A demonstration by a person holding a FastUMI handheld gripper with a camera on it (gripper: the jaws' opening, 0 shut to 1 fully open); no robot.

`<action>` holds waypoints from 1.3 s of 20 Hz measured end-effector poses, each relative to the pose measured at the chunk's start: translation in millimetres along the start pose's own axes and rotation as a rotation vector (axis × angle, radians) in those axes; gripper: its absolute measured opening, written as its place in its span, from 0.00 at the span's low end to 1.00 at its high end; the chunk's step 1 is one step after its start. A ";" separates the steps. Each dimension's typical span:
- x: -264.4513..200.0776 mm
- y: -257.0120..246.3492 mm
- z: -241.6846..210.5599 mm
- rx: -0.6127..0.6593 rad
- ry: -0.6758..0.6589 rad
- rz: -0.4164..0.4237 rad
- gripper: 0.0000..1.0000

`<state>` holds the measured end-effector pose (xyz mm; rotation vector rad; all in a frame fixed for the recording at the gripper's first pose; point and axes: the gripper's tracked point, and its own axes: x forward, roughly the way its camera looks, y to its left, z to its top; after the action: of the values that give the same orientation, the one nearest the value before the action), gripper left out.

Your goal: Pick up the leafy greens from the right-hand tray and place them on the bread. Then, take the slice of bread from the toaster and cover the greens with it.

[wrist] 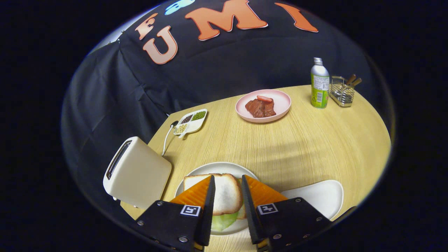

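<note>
A slice of bread (226,193) lies on a white plate (214,168), with green leaves (222,221) showing under its near edge. My gripper (227,182) hovers over the slice with its fingers apart, one fingertip (211,182) at each side of the bread and neither visibly pressing on it. Left of the plate stands a cream toaster (138,173); its slot (118,160) looks dark and I see no bread in it. Right of the plate lies a white tray (322,196) with nothing on it.
Beyond the plate, a pink plate (280,105) holds meat and a red piece. A small divided dish of beans (191,121) sits at the far left by the toaster's white cord (167,137). At the far right stand a green bottle (319,84) and a wire holder (342,91).
</note>
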<state>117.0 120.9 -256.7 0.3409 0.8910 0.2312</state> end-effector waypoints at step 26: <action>-214.6 -15.6 159.8 -0.373 -0.896 -0.262 0.91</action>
<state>113.5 3.5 -15.8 -0.0400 -0.0066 -0.0146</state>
